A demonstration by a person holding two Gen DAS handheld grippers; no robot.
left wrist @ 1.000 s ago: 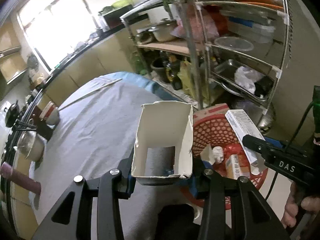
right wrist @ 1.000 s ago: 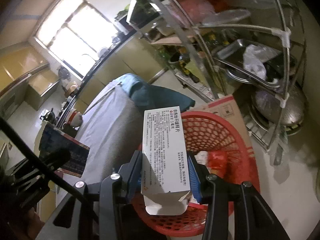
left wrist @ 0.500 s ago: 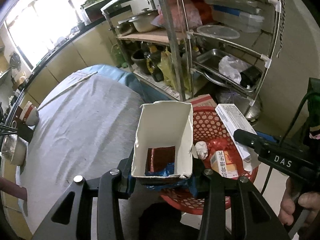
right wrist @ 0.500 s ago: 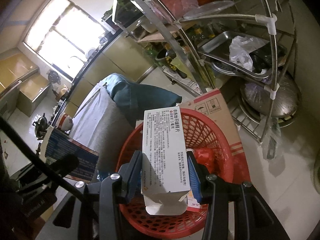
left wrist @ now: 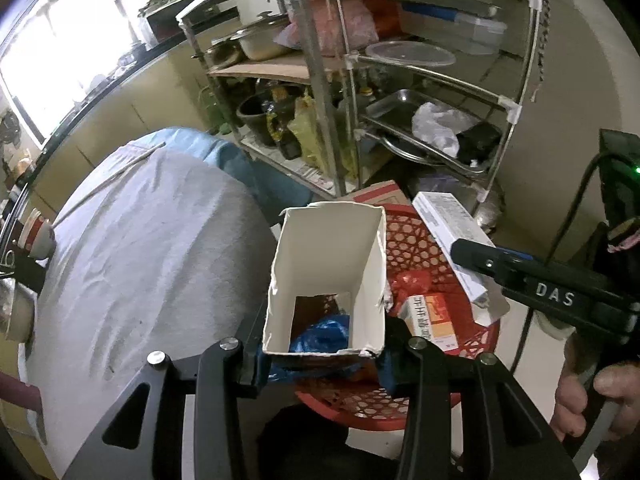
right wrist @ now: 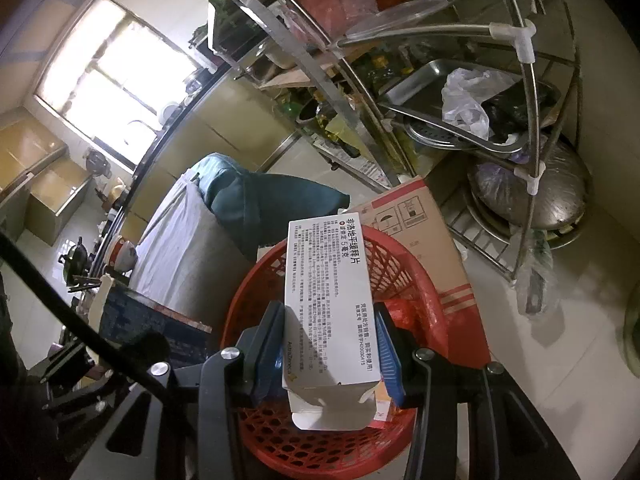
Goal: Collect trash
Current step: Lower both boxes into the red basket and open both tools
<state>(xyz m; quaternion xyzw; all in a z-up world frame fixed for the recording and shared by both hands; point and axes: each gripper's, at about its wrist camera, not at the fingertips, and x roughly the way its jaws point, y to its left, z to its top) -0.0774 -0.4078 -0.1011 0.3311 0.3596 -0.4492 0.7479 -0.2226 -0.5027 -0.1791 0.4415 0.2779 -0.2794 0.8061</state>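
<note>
My left gripper [left wrist: 324, 356] is shut on an open white carton [left wrist: 328, 276] and holds it over the near left rim of the red mesh basket [left wrist: 412, 248]. My right gripper [right wrist: 330, 346] is shut on a white medicine box with printed text [right wrist: 328, 300] and holds it above the basket [right wrist: 256, 432]. In the left wrist view the medicine box [left wrist: 448, 232] and the right gripper [left wrist: 476, 258] show at the basket's right. An orange box [left wrist: 430, 316] and red and blue wrappers lie inside.
A table with a grey cloth [left wrist: 140, 248] stands left of the basket. A metal rack [left wrist: 420, 80] loaded with pots and trays stands behind it. A cardboard box [right wrist: 424, 224] lies by the basket on the tiled floor.
Both grippers have moved to the right and forward, from beside the table to above the basket. Each keeps its hold on its box.
</note>
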